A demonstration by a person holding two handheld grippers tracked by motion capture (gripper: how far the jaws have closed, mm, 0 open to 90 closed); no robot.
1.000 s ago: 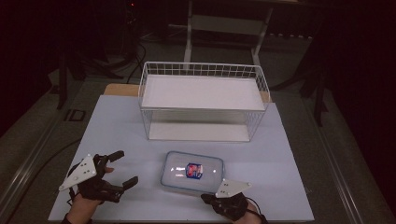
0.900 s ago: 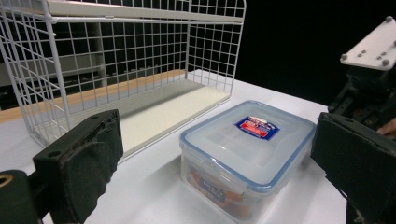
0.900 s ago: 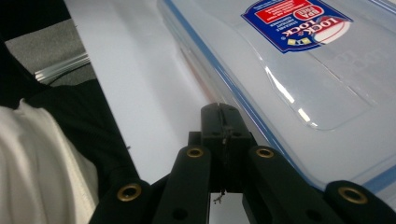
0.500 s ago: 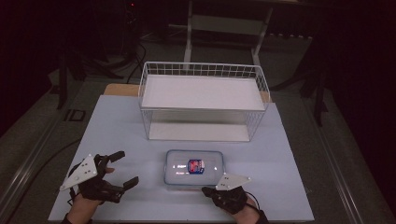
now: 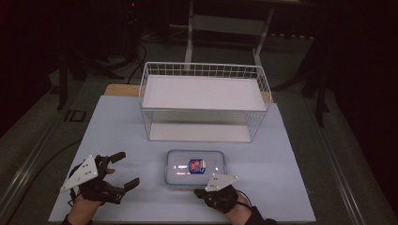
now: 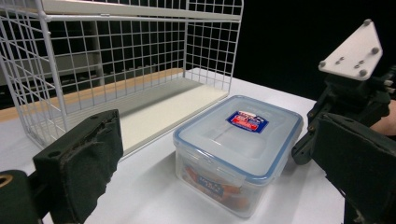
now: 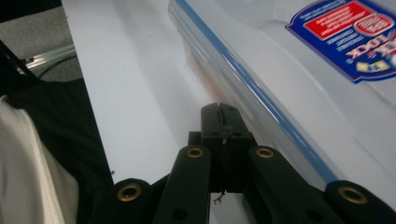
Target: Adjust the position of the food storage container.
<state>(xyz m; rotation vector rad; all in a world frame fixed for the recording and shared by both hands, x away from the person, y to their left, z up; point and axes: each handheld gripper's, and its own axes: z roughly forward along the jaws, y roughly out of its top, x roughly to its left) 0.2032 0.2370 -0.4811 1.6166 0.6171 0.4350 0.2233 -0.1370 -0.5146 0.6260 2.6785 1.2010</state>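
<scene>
The right gripper (image 7: 223, 112), jaws pressed together and holding nothing, sits at the near edge of the lidded box (image 5: 195, 167). The left gripper (image 5: 119, 172) waits spread wide. The next move is probably to nudge the box toward the far wire basket (image 5: 203, 70).

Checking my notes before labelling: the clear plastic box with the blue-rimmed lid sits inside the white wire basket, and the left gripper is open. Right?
Not quite. The clear plastic box with the blue-rimmed lid sits on the table in front of the white wire basket, not inside it, as the high view shows. The left gripper is indeed open.
</scene>
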